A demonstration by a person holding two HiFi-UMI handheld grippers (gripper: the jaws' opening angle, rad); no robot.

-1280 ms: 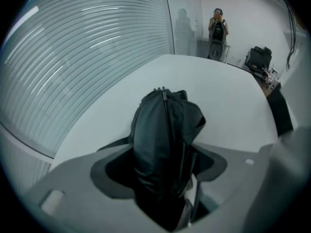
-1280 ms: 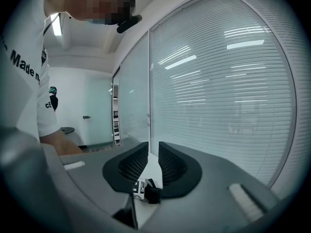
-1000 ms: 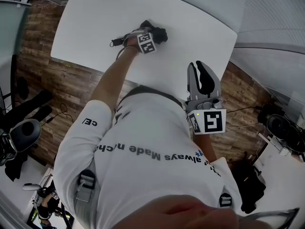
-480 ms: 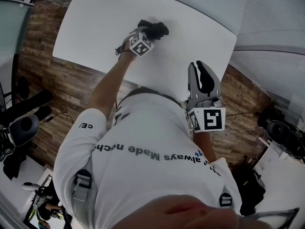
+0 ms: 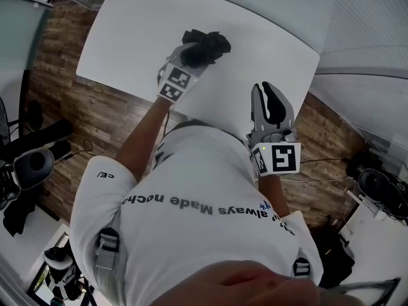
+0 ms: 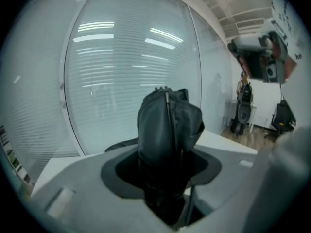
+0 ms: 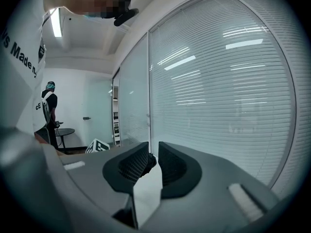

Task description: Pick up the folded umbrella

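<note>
Open room above white table point(image 5: 127, 37), glass wall point(image 5: 363, 11) along its far side.

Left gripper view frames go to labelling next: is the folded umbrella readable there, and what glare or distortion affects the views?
Left gripper view: fisheye bows the blinds, reflected ceiling lights glare across them, yet the dark folded umbrella is sharp. Right gripper view: same bowing and reflections. Head view: evenly lit, umbrella small.

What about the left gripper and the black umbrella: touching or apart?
Touching: the left gripper view shows the left gripper clamped on the folded umbrella.
</note>
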